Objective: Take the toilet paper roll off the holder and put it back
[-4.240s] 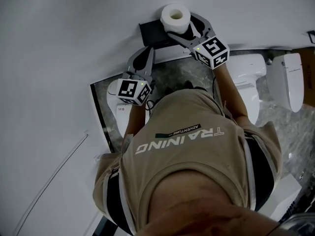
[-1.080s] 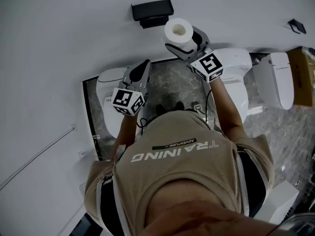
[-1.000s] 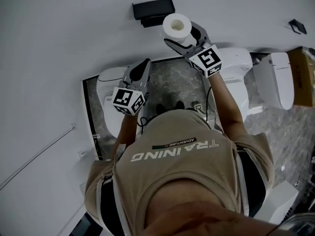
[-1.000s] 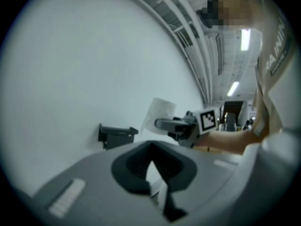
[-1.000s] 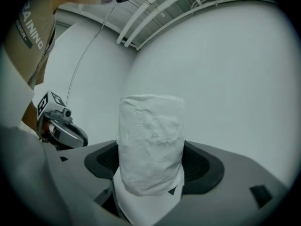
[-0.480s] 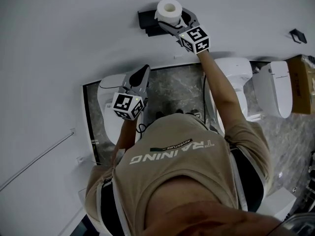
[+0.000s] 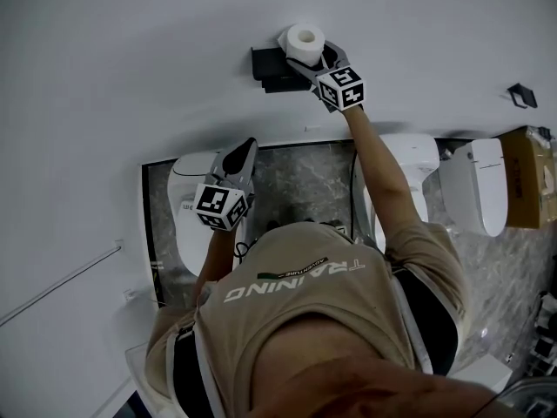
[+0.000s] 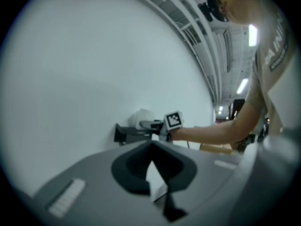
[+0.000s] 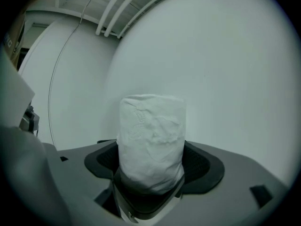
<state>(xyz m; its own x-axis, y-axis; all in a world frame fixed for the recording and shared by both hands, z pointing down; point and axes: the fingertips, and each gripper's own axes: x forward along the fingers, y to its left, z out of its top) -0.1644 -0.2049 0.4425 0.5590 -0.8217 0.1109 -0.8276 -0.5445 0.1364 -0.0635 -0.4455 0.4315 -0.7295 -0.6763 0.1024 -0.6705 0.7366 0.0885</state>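
A white toilet paper roll (image 7: 305, 38) is gripped between the jaws of my right gripper (image 7: 309, 52), its hollow core facing the head camera. It sits right against the black wall holder (image 7: 270, 64), on the holder's right end. In the right gripper view the roll (image 9: 150, 135) stands upright and fills the space between the jaws of the right gripper (image 9: 151, 167), with the white wall close behind. My left gripper (image 7: 246, 146) hangs lower, shut and holding nothing. The left gripper view shows the roll (image 8: 143, 117) and holder (image 8: 128, 133) from the side.
White toilets (image 7: 184, 200) (image 7: 419, 162) stand below on the grey marbled floor (image 7: 300, 177), with another (image 7: 474, 183) further right beside a cardboard box (image 7: 533, 177). A small black fixture (image 7: 522, 94) sits on the white wall at the right.
My right gripper has carried the roll up and leftward from mid-air to the black holder on the wall. The left gripper stayed low, and shut.
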